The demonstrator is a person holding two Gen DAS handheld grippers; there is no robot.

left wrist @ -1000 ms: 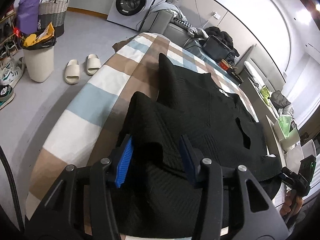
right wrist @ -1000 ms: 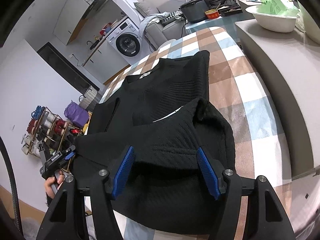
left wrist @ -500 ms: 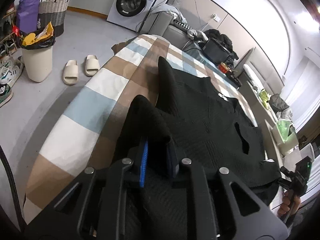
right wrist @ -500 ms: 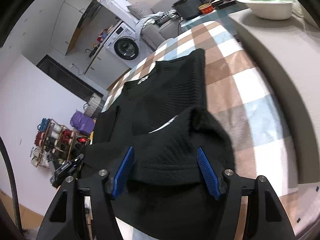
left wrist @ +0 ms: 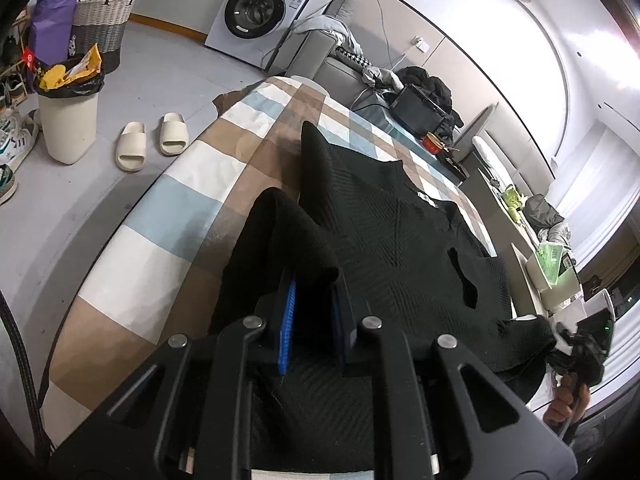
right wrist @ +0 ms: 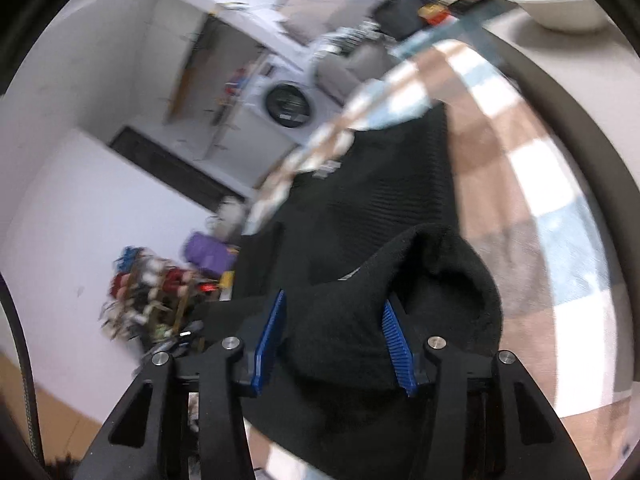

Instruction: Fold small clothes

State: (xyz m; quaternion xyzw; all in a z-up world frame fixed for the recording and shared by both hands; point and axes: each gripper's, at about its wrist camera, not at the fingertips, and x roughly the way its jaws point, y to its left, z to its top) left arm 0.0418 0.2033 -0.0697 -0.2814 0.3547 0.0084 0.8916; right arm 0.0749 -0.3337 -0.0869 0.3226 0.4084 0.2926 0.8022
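Observation:
A black knit sweater point(left wrist: 392, 232) lies spread on a checked cloth-covered table point(left wrist: 192, 200). My left gripper point(left wrist: 314, 296) is shut on a bunched fold at the sweater's near left edge. In the right wrist view the sweater point(right wrist: 384, 200) shows blurred, and my right gripper point(right wrist: 334, 334) has its blue pads partly closed around a raised hump of the sweater's near right edge. The fabric fills the gap between the pads. The right gripper also shows at the far right of the left wrist view point(left wrist: 580, 344), held by a hand.
On the floor to the left are a bin point(left wrist: 68, 120), a pair of slippers point(left wrist: 154, 140), a woven basket point(left wrist: 100, 24) and a washing machine point(left wrist: 256, 12). A sofa with clothes point(left wrist: 400, 80) stands beyond the table. A white bowl point(right wrist: 560, 8) sits on a counter at the right.
My left gripper has closed on the sweater's edge. My right gripper's pads have narrowed around the fabric hump, and that view has swung and blurred with motion.

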